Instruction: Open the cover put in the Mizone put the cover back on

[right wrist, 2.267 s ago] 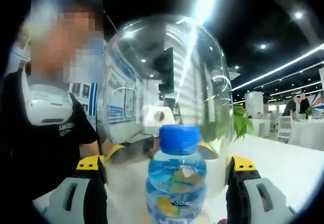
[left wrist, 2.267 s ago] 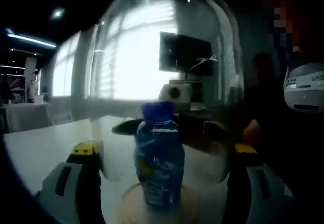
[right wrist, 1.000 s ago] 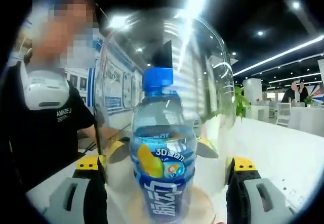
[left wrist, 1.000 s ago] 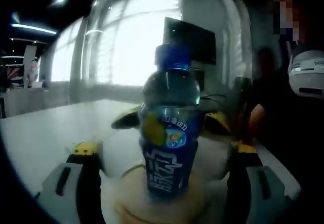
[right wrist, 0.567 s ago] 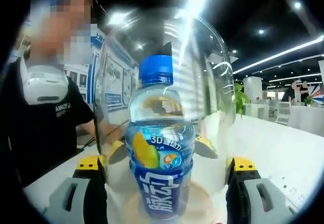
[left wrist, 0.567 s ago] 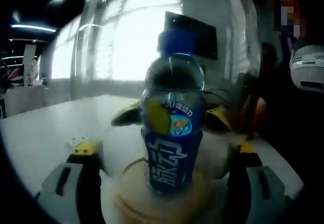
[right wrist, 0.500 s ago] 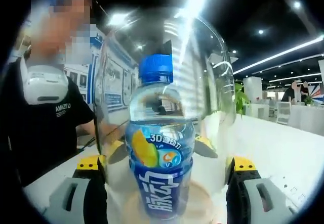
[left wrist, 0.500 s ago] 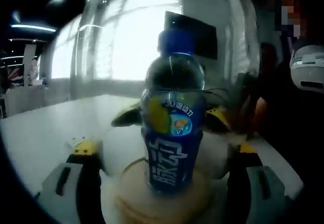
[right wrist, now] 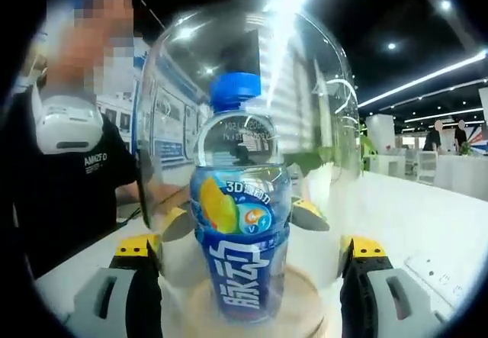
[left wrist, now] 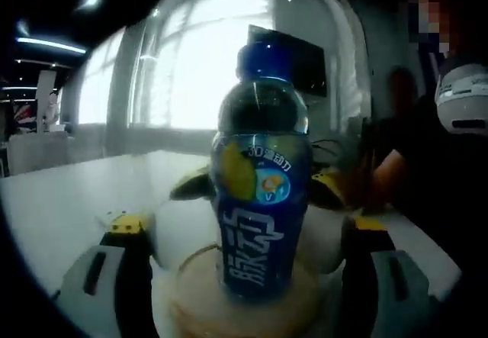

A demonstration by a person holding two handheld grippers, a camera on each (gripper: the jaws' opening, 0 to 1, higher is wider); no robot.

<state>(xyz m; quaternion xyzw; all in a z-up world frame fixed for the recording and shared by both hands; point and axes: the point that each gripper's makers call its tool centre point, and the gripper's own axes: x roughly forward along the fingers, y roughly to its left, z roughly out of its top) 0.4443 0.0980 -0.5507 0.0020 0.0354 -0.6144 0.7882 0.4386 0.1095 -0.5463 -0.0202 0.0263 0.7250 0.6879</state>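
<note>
A blue Mizone bottle [left wrist: 261, 201] with a blue cap stands upright on a round wooden base [left wrist: 191, 296]. A clear glass dome cover [left wrist: 152, 86] surrounds it, low over the base. My left gripper [left wrist: 248, 227] holds the dome's wall between its wide-set jaws. Across the glass, one fingertip [left wrist: 191, 188] of the right gripper presses the far side. In the right gripper view the bottle [right wrist: 240, 231] stands inside the dome [right wrist: 324, 94] on the base [right wrist: 305, 304]. My right gripper [right wrist: 244, 250] clasps the dome, and a fingertip [right wrist: 309, 212] of the left gripper shows beyond it.
The base sits on a white table [left wrist: 53, 208] that stretches away [right wrist: 419, 231]. A person in a black shirt [right wrist: 69, 193] stands close to the table, also seen as a dark sleeve [left wrist: 427, 178]. A dark screen [left wrist: 305, 63] hangs behind.
The dome has come down around the bottle, which now stands higher within both views. The wooden base shows more fully under the rim.
</note>
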